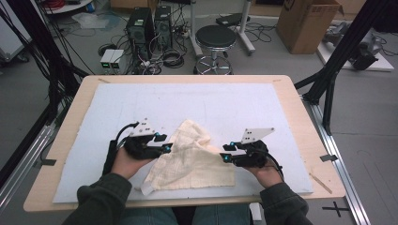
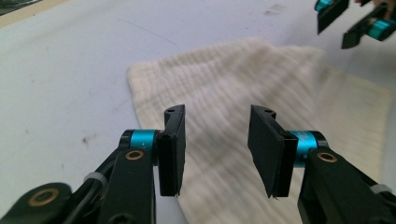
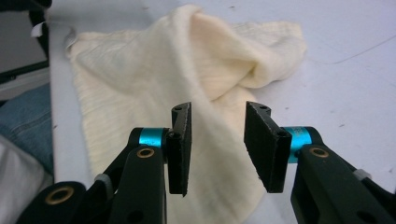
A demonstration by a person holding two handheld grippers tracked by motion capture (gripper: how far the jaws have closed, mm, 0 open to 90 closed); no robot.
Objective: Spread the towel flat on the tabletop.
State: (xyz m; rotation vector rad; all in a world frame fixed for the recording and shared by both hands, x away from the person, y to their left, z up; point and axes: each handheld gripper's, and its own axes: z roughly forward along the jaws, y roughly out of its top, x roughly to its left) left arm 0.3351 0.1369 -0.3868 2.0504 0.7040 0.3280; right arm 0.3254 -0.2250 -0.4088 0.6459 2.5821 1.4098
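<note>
A cream-coloured, loosely woven cotton cloth (image 1: 192, 159) lay on the white mat (image 1: 225, 103) covering the desk (image 1: 300, 108), partly spread flat, with a rumpled fold bunched at its twelve o'clock end. The left hand-held gripper (image 1: 165, 143) sat at the cloth's nine o'clock edge, jaws partly apart with nothing between them. The right hand-held gripper (image 1: 226, 153) sat at the three o'clock edge, likewise parted and empty. The cloth looked light, soft and limp, so it would likely sag and crease when lifted. Corners or a flat hem probably offered the best purchase, pinched through a single layer close to the mat.
</note>
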